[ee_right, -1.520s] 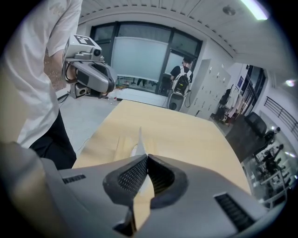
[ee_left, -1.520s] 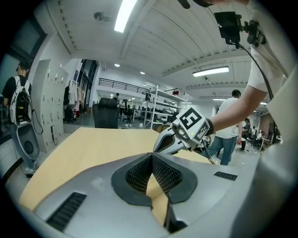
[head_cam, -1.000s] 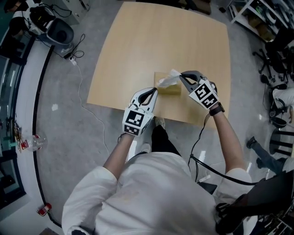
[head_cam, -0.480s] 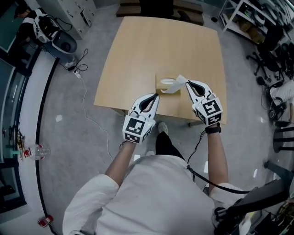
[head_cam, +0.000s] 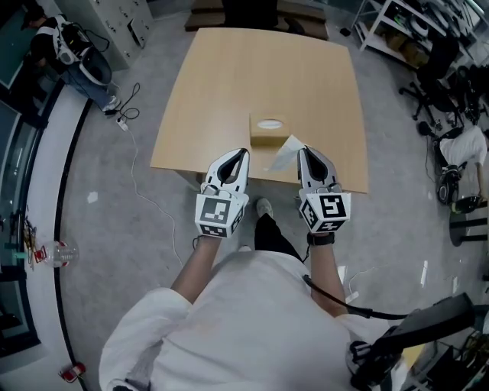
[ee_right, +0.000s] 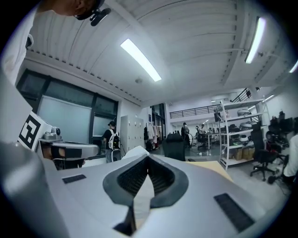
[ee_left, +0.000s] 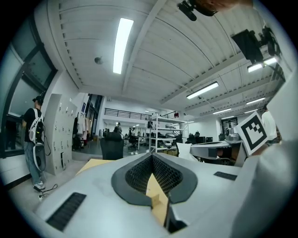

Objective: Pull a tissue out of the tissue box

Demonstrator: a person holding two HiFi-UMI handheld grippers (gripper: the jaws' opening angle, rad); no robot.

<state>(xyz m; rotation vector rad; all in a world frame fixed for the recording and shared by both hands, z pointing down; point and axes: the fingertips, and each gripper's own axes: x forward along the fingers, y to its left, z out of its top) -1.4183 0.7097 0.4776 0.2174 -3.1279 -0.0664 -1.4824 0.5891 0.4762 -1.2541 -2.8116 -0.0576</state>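
Note:
The tan tissue box point(head_cam: 267, 137) sits near the front edge of the wooden table point(head_cam: 260, 69), its oval opening facing up. A white tissue point(head_cam: 284, 155) hangs clear of the box to its lower right, with my right gripper point(head_cam: 302, 150) shut on it. In the right gripper view the tissue point(ee_right: 132, 152) sticks out past the shut jaws of my right gripper point(ee_right: 148, 158), and a strip of it runs back between them. My left gripper point(head_cam: 244, 153) is held off the table's front edge, left of the box, shut on nothing. Table surface shows behind the closed tips of my left gripper point(ee_left: 151, 158).
A black office chair point(head_cam: 248, 11) stands at the table's far end. A person with a backpack point(head_cam: 80, 65) stands by grey lockers at the upper left. Shelves and chairs point(head_cam: 412, 38) crowd the right side. A cable point(head_cam: 134, 153) and a bottle point(head_cam: 57, 250) lie on the floor at the left.
Both grippers have drawn back toward me and risen. The tissue, earlier stretched from the box's opening to the right gripper, has come free of the box.

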